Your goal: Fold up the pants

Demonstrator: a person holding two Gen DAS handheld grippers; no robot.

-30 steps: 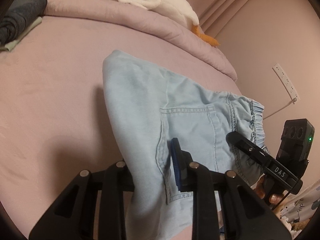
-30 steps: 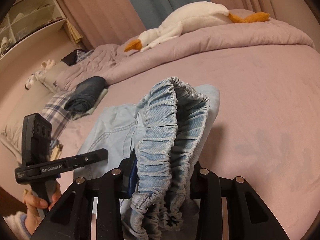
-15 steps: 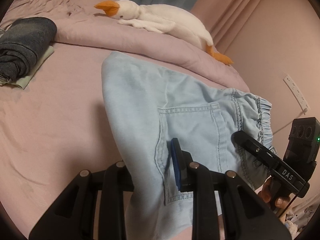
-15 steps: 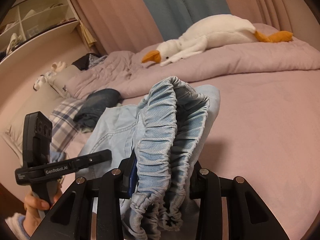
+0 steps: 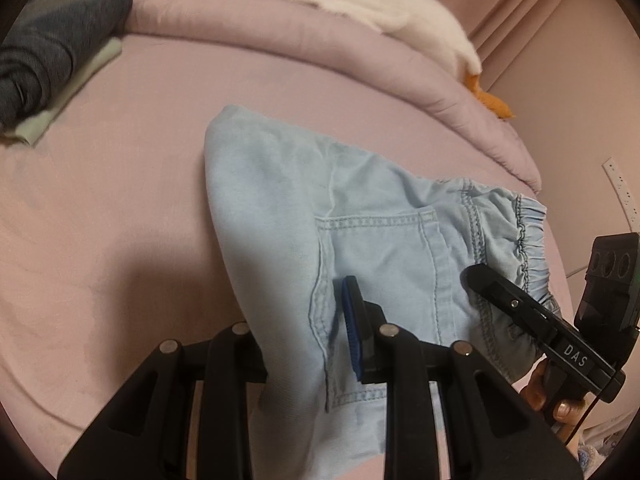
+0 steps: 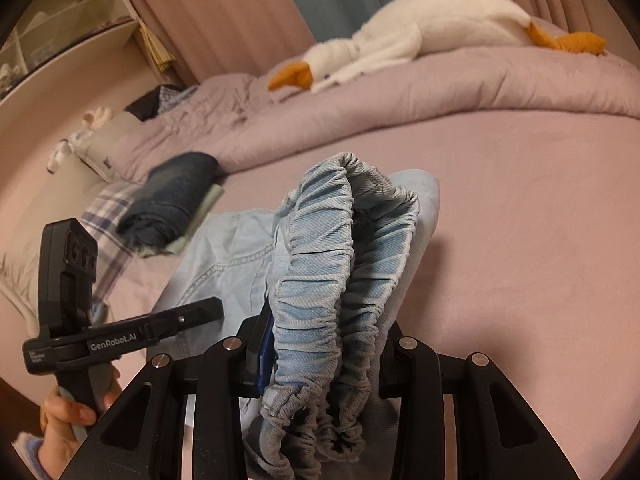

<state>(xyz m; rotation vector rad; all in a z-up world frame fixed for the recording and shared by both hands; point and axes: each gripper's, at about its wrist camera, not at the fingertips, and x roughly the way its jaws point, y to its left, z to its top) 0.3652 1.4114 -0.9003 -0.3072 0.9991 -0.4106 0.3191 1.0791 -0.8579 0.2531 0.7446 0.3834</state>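
On the far left of the bed (image 5: 120, 208), a dark rolled garment (image 5: 48, 40) is lying on a pale green cloth (image 5: 72, 92), well apart from the work. Nearer the middle, the left tool (image 5: 312, 344) is gripping the light blue denim pants (image 5: 360, 216) close to the back pocket (image 5: 380, 260), its fingers pressed narrowly onto the fabric. From there the cloth is draping up and away, with its far rounded end resting on the mauve sheet. To the right, the right tool (image 6: 320, 344) is clamping the gathered elastic waistband (image 6: 336, 264), bunched into a thick hump between its fingers.

By my reading the fold is partly done: the pants appear to be doubled leg over leg, and both tools are holding them partly lifted for a further fold. Laying them down flat and smoothing are not yet done.

Open sheet is spreading wide on the left and ahead. Beyond it the rolled duvet (image 5: 320, 52) with the plush goose (image 5: 380, 4) is forming a far boundary. On the right the bed edge and the wall with a power strip (image 5: 620, 184) are lying near, so room there looks tight.
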